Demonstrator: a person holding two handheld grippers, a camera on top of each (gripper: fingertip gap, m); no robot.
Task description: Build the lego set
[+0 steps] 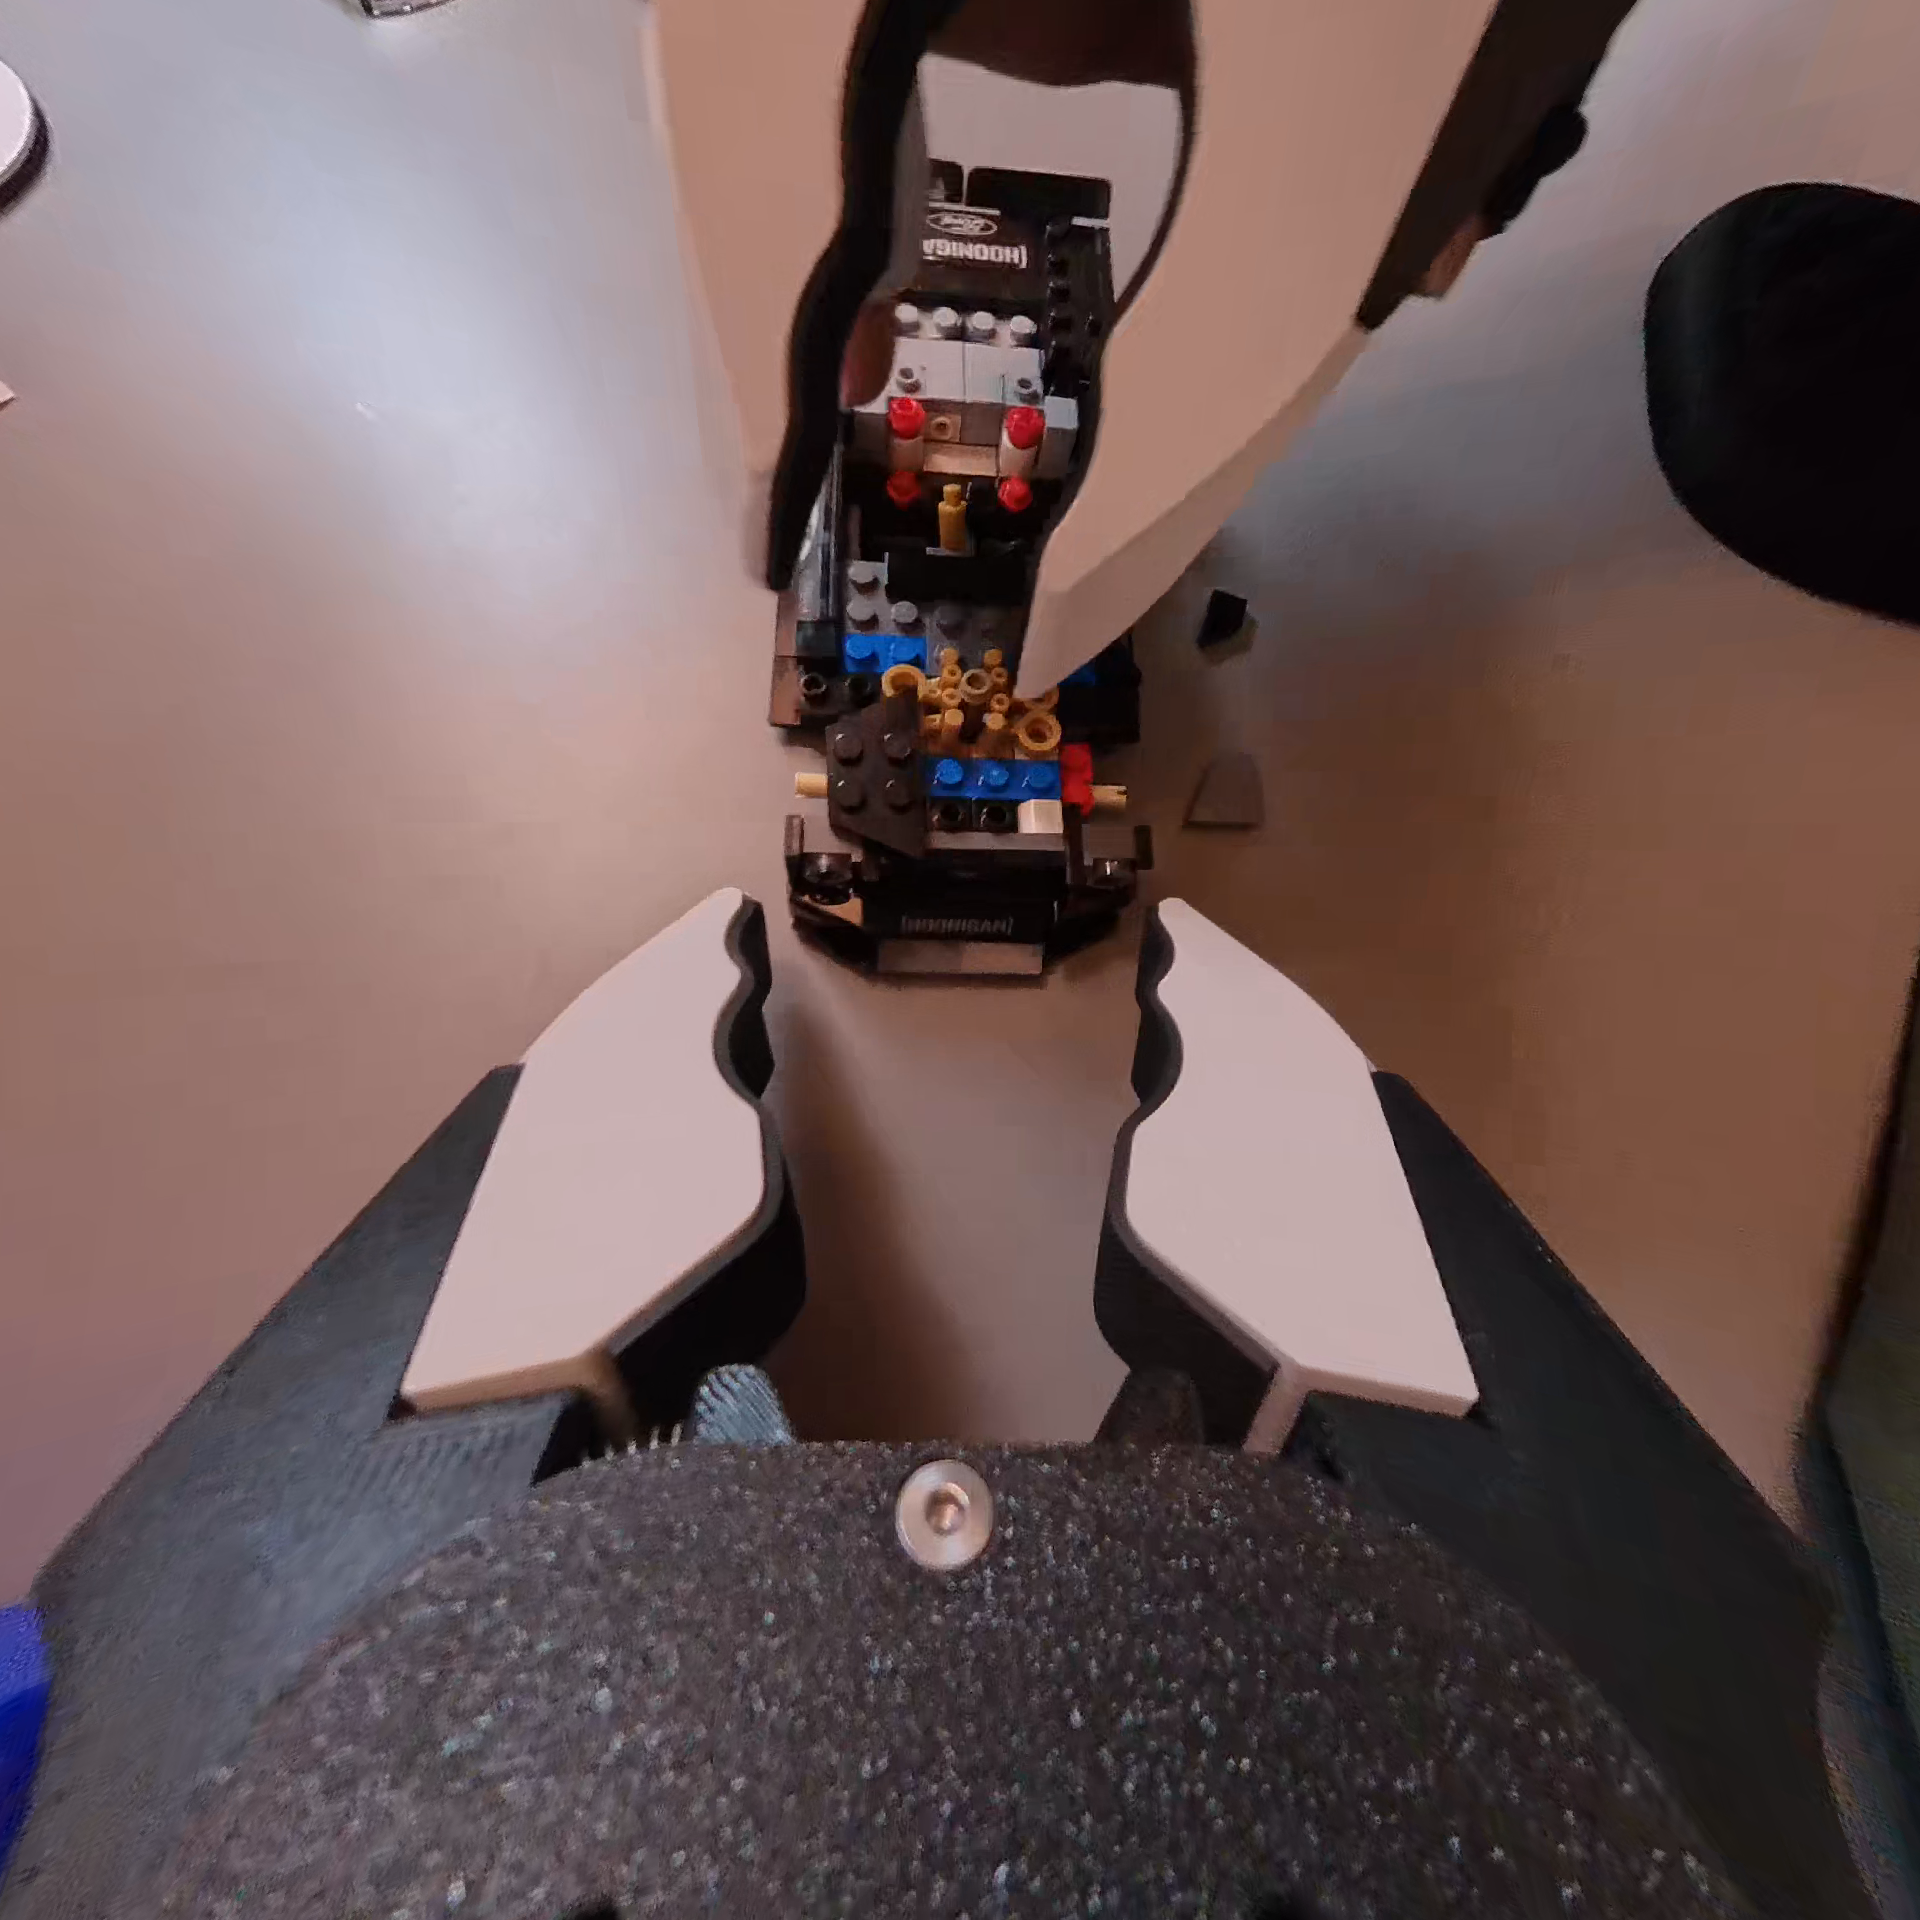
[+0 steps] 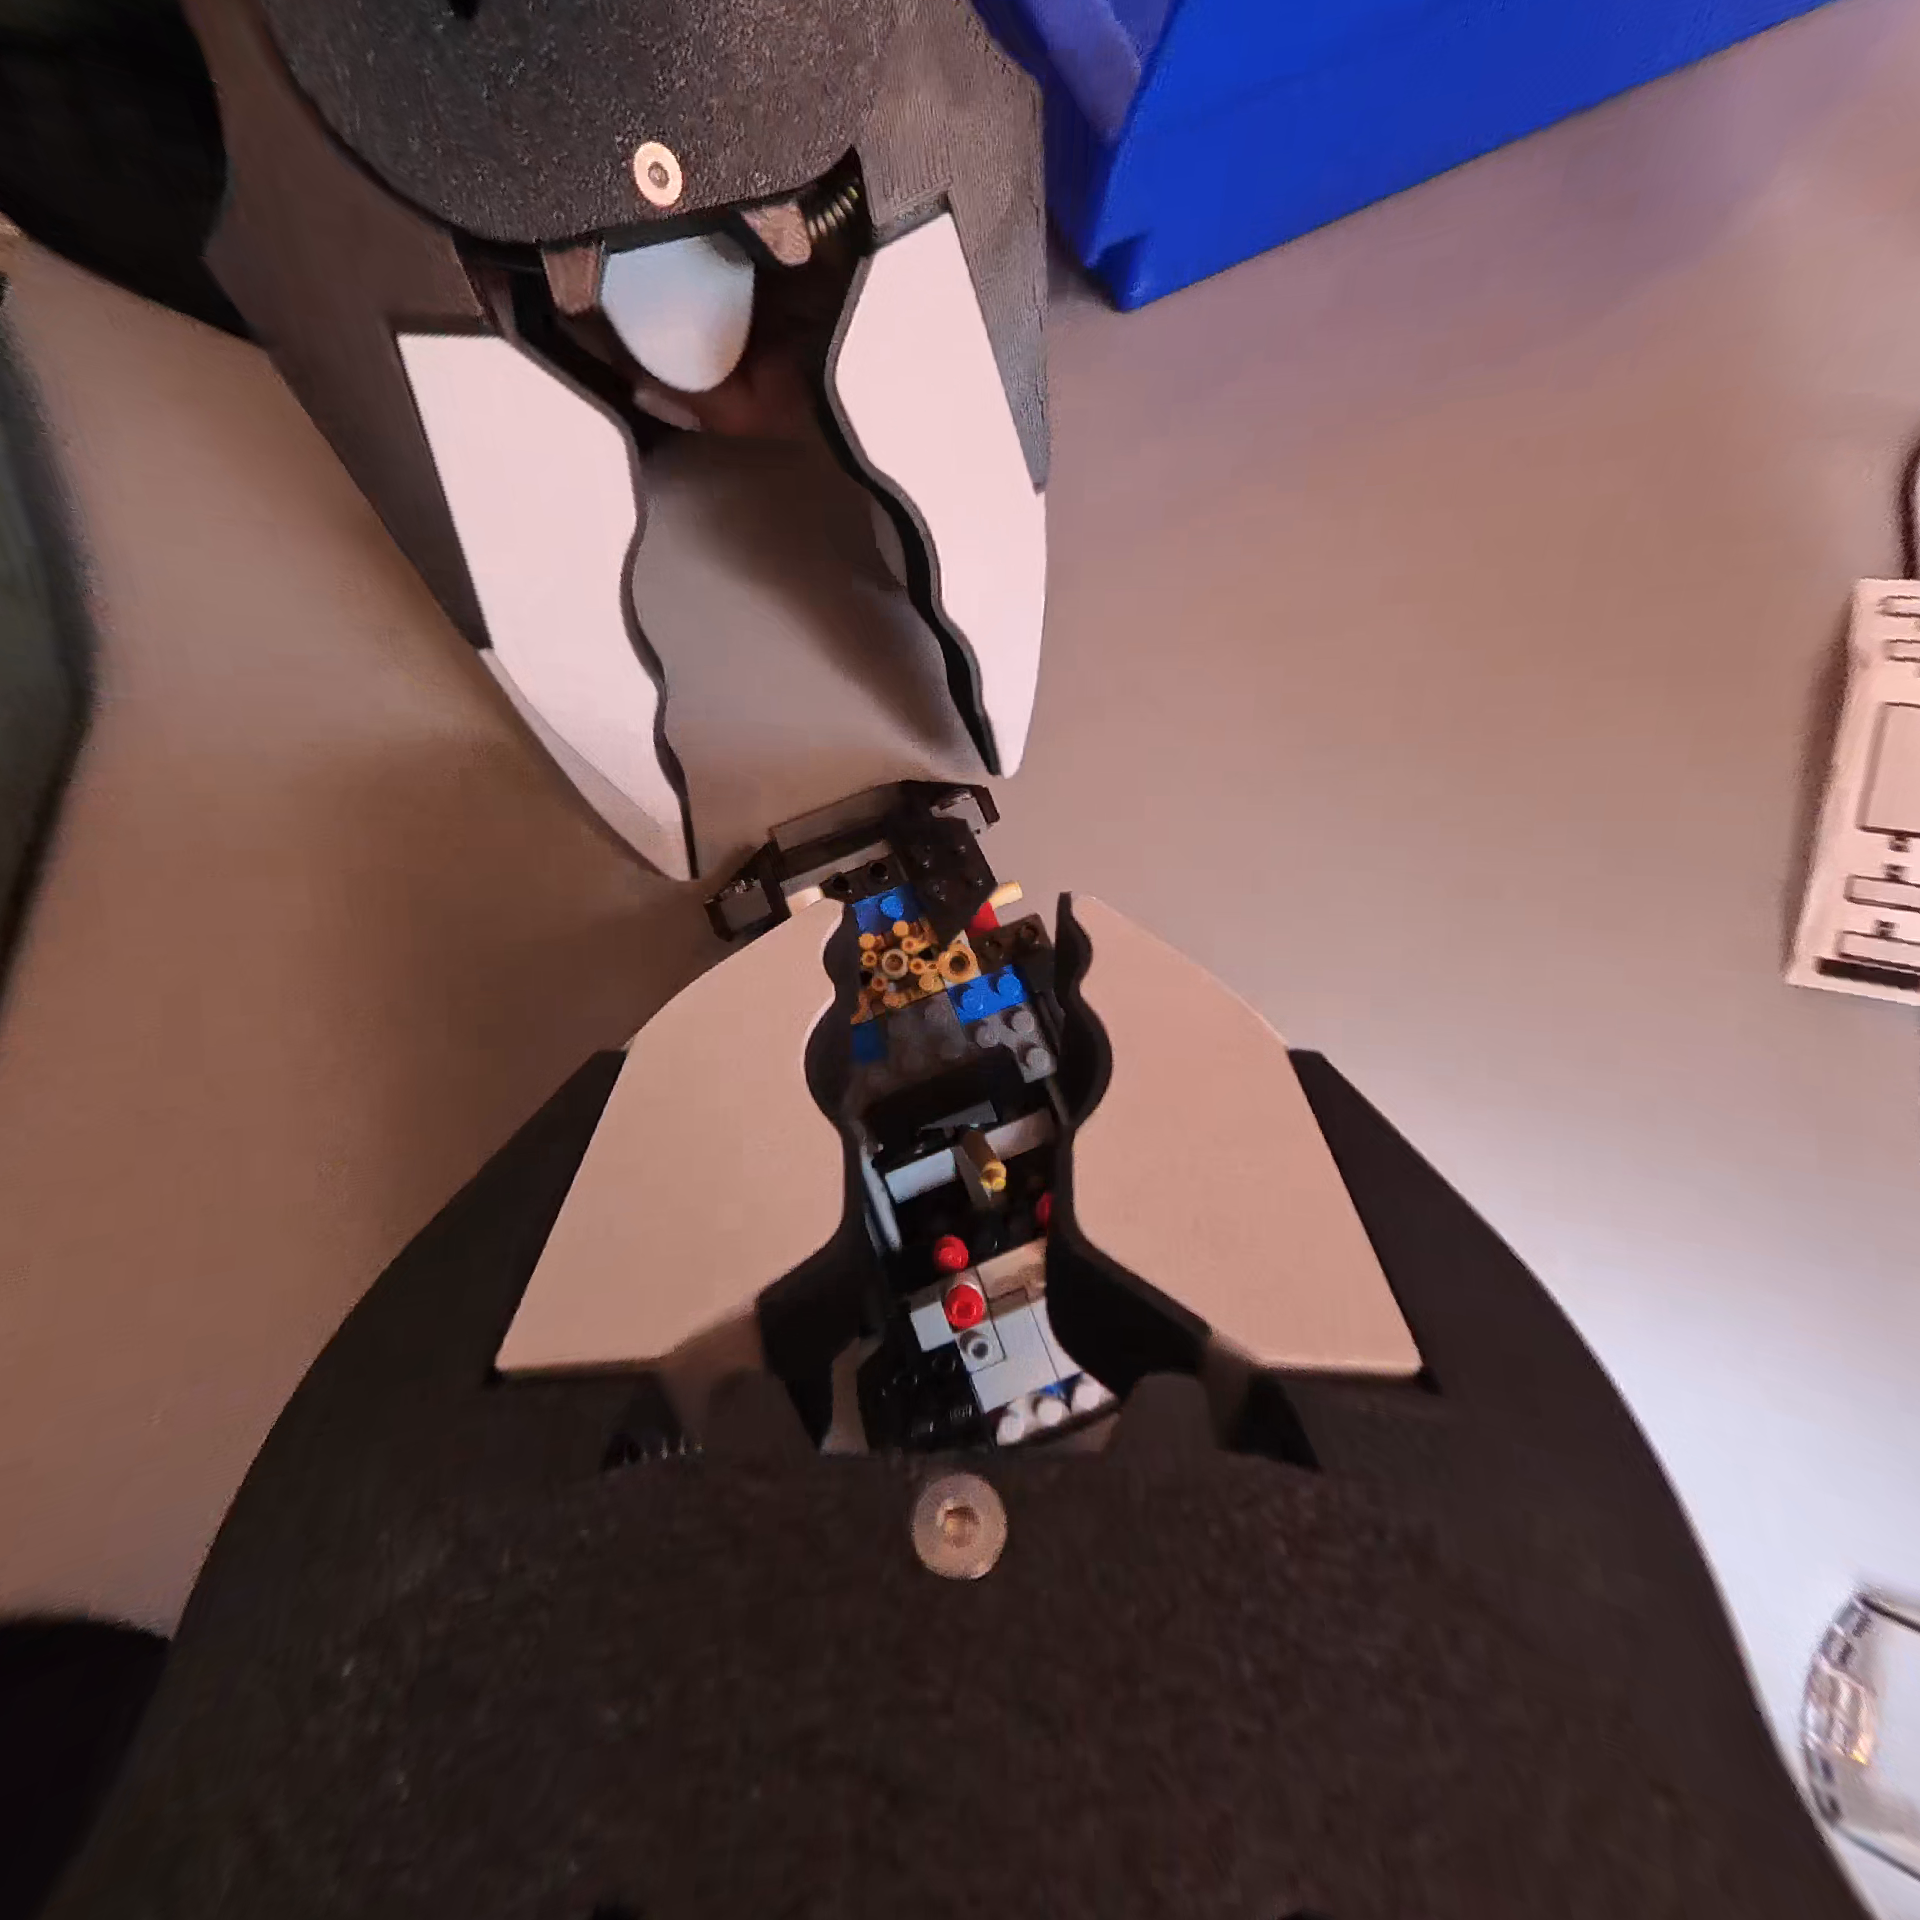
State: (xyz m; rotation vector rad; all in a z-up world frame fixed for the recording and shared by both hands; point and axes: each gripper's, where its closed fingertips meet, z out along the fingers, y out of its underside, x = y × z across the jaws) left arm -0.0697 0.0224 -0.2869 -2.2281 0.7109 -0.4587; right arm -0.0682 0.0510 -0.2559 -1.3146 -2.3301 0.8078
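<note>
While the half-built lego car (image 1: 961, 665) lies on the pale table (image 1: 364, 623), your right gripper (image 2: 951, 925) straddles it lengthwise, its two fingers closed against the car's flanks from the rear toward the tan engine studs (image 1: 977, 701). Your left gripper (image 1: 951, 920) sits just short of the car's black front bumper (image 1: 966, 914), jaws spread wide and holding nothing. A black wedge plate (image 1: 878, 774) rests tilted on the blue bricks behind that bumper. Two small loose dark pieces (image 1: 1224, 795) lie on the table beside the car. In the right wrist view a blue bin (image 2: 1351, 135) stands beyond, and a printed sheet (image 2: 1870, 800) lies at the right edge.
</note>
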